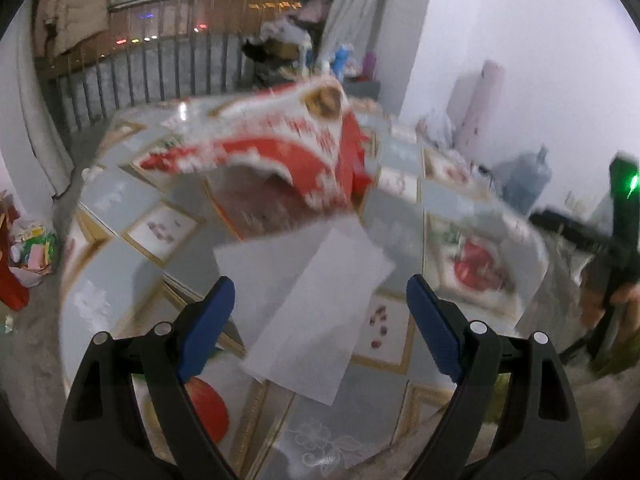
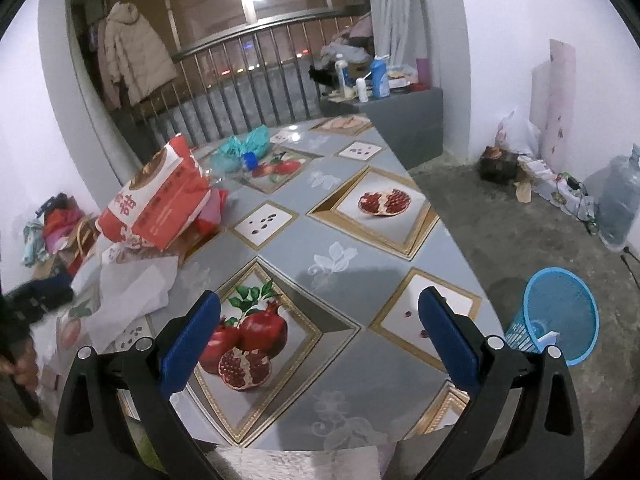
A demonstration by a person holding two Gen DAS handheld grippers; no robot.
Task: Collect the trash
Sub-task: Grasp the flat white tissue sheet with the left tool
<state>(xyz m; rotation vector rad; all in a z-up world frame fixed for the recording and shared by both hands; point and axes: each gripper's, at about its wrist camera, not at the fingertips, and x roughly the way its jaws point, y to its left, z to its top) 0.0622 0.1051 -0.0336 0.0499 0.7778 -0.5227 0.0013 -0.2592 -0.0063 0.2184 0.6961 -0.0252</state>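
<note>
Left gripper [image 1: 320,320]: jaws spread wide, nothing between the pads. Right gripper [image 2: 320,336]: also wide open, empty, hanging over the pomegranate-print table [image 2: 360,248].

Trash sits on your left side of the table. A white paper sheet [image 1: 308,304] lies flat on the tabletop, just ahead of your left fingertips and framed between them in the left wrist view. Behind it, touching or overlapping its far edge, is a crumpled red-and-white bag [image 1: 288,152], mouth gaping toward you. In the right view the same bag [image 2: 160,200] leans on a heap of white paper [image 2: 128,292]. A teal plastic bag [image 2: 248,144] lies farther up the table. The blue basket [image 2: 560,316] stands on the floor off the table's right edge, probably the drop point.

Handling, by judgement:
- The sheet looks light, thin and limp, flat on a glossy cloth. Expect it to slide rather than lift. Take it at a raised edge or corner; the near corner seems best.
- The bag looks soft, crinkly and nearly empty. Pinch the torn lip, where the film doubles.
- Neither seems fragile; a firm squeeze is safe.

The left view is blurred, so edge detail stays uncertain.
</note>
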